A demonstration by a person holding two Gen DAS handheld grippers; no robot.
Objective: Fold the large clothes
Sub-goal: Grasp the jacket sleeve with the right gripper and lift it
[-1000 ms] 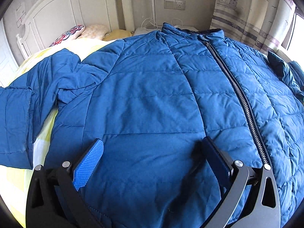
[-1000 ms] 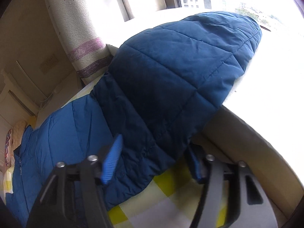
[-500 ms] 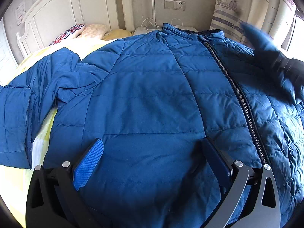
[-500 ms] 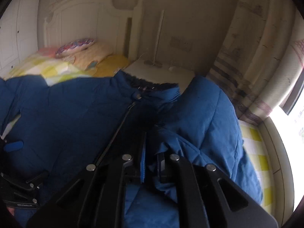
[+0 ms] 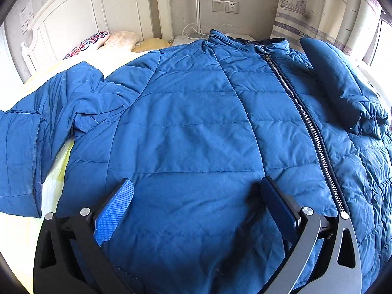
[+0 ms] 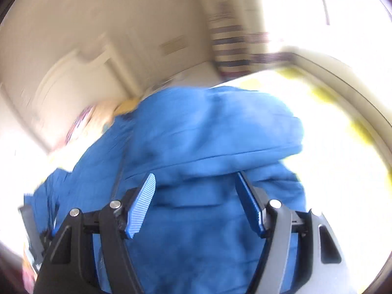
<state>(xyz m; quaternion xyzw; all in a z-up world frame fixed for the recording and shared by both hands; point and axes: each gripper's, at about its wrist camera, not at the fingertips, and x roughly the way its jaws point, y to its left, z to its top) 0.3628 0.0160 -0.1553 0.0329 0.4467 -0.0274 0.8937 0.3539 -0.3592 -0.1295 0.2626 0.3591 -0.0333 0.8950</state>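
A blue quilted jacket [image 5: 191, 127] lies front up on the bed, its zipper [image 5: 306, 122] closed. The left sleeve [image 5: 31, 142] is spread out to the left. The right sleeve [image 5: 335, 85] lies folded in over the right side of the jacket front. My left gripper [image 5: 196, 196] stands open just over the lower front, with the fabric under its spread fingers. The right wrist view is blurred by motion. In it my right gripper [image 6: 196, 196] has its jaws opening above the jacket [image 6: 208, 147], and its pads [image 6: 142, 203] press on nothing.
A white headboard [image 5: 80, 17] and pillows [image 5: 103, 41] stand at the far end of the bed. A white nightstand [image 5: 188, 39] with a cable sits behind the collar, below a wall socket [image 5: 225, 6]. Curtain [image 5: 318, 12] and window ledge border the right side.
My right gripper swung the right sleeve from the window side in over the jacket, then opened and let it go. The left gripper and the rest of the jacket stayed put.
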